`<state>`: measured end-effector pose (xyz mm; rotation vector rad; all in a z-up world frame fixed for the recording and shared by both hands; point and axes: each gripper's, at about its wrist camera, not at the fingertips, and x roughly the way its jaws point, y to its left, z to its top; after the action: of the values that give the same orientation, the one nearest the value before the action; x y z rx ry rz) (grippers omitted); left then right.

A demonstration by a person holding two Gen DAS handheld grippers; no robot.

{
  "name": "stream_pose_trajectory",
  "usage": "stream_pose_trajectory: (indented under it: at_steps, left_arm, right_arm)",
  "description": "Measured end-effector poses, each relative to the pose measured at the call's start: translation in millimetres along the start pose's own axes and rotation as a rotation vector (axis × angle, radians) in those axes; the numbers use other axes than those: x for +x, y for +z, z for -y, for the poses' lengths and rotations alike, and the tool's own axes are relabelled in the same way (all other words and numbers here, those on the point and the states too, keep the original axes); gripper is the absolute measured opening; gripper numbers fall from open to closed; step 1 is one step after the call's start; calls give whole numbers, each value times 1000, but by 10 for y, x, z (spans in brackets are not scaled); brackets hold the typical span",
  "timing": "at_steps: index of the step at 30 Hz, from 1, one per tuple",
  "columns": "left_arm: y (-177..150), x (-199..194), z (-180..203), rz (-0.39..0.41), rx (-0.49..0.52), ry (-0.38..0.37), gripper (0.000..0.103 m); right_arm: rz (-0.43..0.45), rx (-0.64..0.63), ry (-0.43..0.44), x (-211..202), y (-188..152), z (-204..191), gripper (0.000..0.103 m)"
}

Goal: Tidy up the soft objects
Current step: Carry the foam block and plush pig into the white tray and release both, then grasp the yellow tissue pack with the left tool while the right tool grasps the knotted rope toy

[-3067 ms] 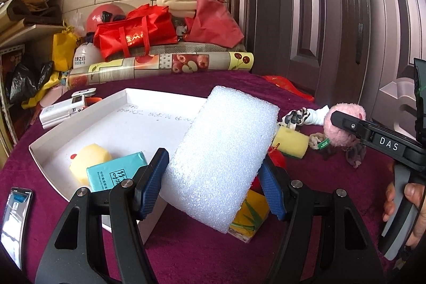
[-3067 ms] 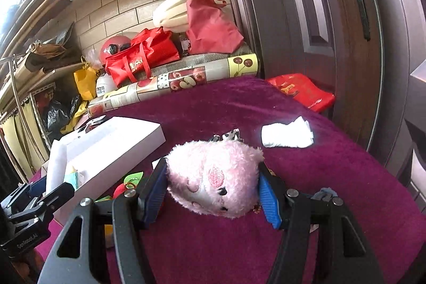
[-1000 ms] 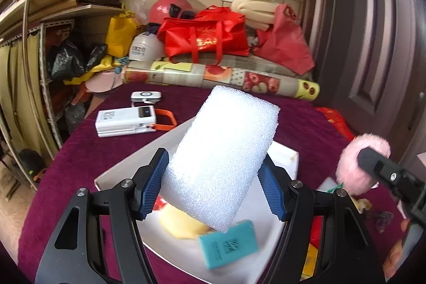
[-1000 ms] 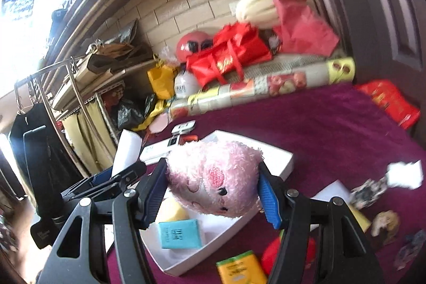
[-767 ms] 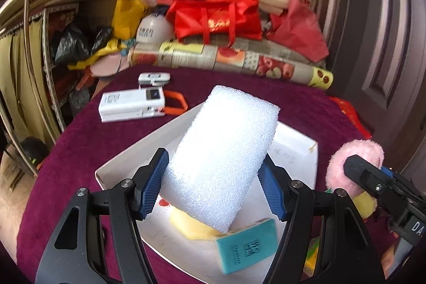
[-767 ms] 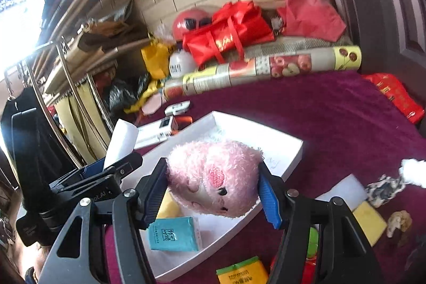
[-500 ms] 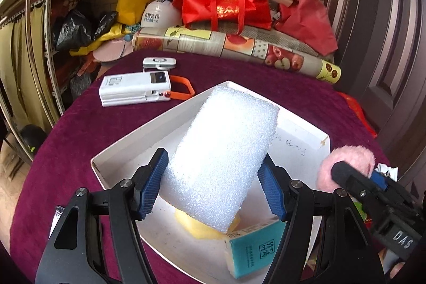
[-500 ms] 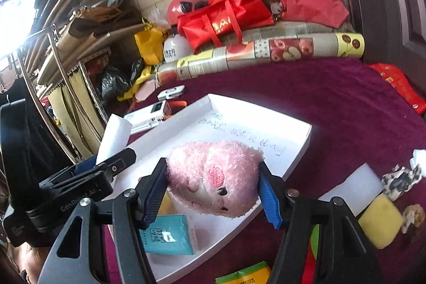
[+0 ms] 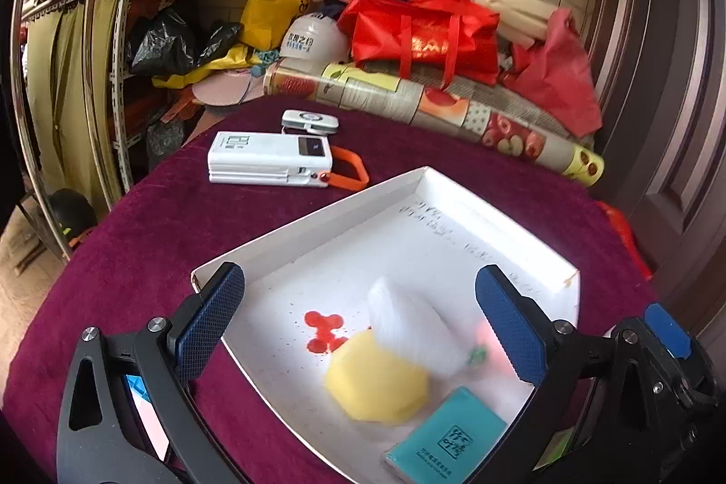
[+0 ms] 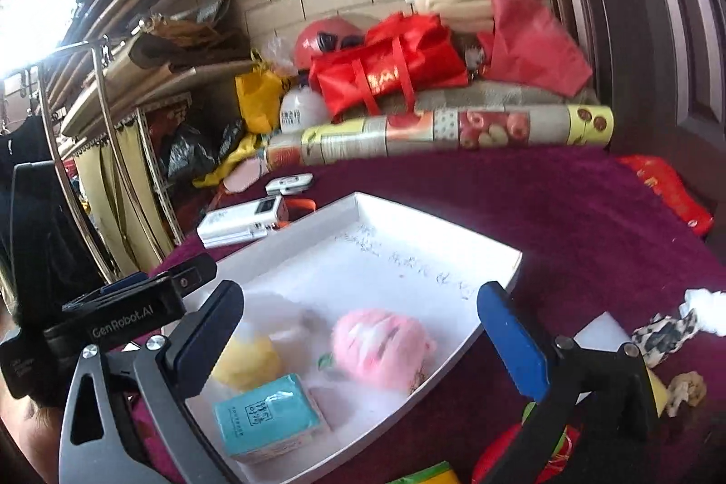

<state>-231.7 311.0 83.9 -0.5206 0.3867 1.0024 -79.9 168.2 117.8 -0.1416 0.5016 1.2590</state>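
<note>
A white tray lies on the maroon table; it also shows in the right wrist view. My left gripper is open above it. The white foam block, blurred, lies in the tray against a yellow sponge and a teal tissue pack. My right gripper is open above the tray. The pink plush toy lies in the tray below it, beside the yellow sponge and the tissue pack.
A white power bank and a small white device lie behind the tray. Right of the tray lie a patterned sock, a white foam piece and red and yellow items. Bags and a printed roll line the back edge.
Both grippers have opened over the tray. The foam block has dropped from the left one and the pink plush from the right one into the tray.
</note>
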Motion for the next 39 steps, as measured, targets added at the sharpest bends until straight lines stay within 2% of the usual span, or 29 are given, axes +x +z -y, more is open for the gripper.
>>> stream_pose_trajectory:
  at_steps: [5,10,16,22,26,28,31,39]
  left_arm:
    - [3,-173,43,54,15,-21,103]
    - [-20,-401,147,96,40,-76,103]
    - [-127,-638,403,110,124,-161,103]
    - [-418,-654,780,7,253,-299,103]
    - [-747,-605,1145,-123,445,-461,103]
    - [-938,-558,1335,-202,549,-512,103]
    - [-1125,-521,1538,-233,653,-513,103]
    - [-1350,-242,1736,-340,728,-486,103]
  right_arm:
    - [46,8,1,-210,13,27,103]
    - [94,52,-3,-463,37,170,103]
    - [153,143,-61,-837,21,568,103]
    - [144,218,-148,-1072,-140,998,103]
    - [118,292,-214,-1195,-335,1393,103]
    - [106,324,-237,-1263,-441,1558,103]
    - [94,374,-274,-1379,-595,1790,103]
    - [128,466,-349,-1757,-782,2243,103]
